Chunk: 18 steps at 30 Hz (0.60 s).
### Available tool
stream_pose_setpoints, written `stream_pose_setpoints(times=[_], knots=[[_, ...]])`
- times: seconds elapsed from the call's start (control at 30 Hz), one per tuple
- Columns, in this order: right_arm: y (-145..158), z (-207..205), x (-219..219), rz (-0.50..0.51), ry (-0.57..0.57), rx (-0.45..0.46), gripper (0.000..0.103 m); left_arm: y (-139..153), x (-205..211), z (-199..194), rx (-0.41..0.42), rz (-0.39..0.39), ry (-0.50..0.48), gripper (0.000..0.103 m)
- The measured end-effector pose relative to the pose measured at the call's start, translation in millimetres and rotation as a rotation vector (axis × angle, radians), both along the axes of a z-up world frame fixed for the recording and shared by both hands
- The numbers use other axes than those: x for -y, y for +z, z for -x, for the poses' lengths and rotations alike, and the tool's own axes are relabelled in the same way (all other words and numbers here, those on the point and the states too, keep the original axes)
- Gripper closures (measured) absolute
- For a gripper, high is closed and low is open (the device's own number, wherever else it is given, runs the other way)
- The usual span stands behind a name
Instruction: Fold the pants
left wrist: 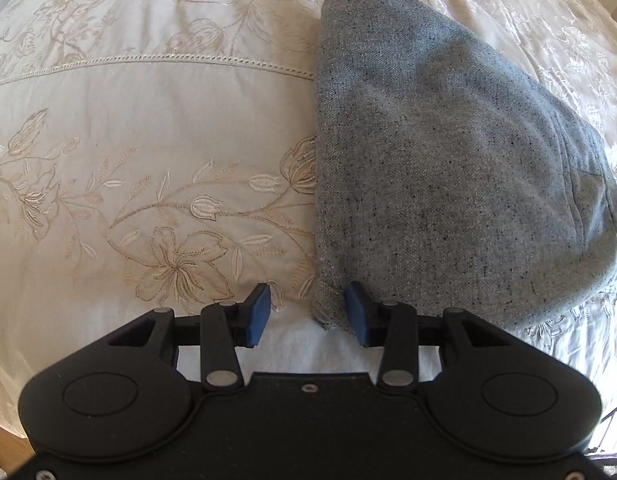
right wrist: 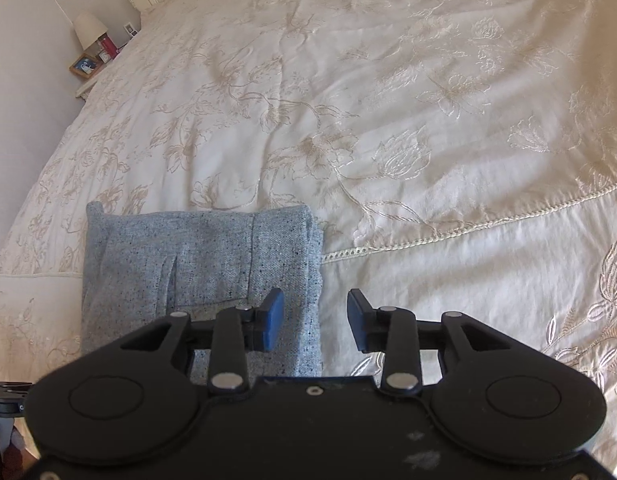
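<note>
The grey speckled pants [left wrist: 440,152] lie folded into a compact stack on the cream embroidered bedspread [left wrist: 148,160]. In the left wrist view my left gripper [left wrist: 308,314] is open and empty, its jaws straddling the stack's near left corner. In the right wrist view the pants [right wrist: 196,264] lie at the lower left, with a seam and pocket line showing. My right gripper [right wrist: 315,320] is open and empty, its left pad over the stack's right edge and its right pad over the bedspread [right wrist: 428,120].
A bedside table [right wrist: 88,80] with a lamp [right wrist: 88,30], a picture frame and small items stands at the bed's far left by the wall. A stitched lace band [right wrist: 488,220] crosses the bedspread.
</note>
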State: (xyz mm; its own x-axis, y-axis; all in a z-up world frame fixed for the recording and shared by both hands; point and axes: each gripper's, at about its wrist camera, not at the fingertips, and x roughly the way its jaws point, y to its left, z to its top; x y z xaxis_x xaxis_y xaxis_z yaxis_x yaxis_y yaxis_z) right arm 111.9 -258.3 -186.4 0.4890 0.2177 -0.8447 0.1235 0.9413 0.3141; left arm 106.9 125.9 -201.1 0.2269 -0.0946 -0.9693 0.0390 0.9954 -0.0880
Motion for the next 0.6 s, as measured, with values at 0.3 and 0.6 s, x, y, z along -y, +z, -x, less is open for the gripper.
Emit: stream_pose_setpoints(times=[0.3, 0.6], knots=[[-52, -29, -5, -0.147, 0.047, -0.108, 0.059, 14, 6, 12, 0.026, -0.020, 0.024, 0.054], [-75, -27, 6, -0.303, 0.012, -0.119, 0.046, 58, 2, -9, 0.175, 0.172, 0.053, 0.047]])
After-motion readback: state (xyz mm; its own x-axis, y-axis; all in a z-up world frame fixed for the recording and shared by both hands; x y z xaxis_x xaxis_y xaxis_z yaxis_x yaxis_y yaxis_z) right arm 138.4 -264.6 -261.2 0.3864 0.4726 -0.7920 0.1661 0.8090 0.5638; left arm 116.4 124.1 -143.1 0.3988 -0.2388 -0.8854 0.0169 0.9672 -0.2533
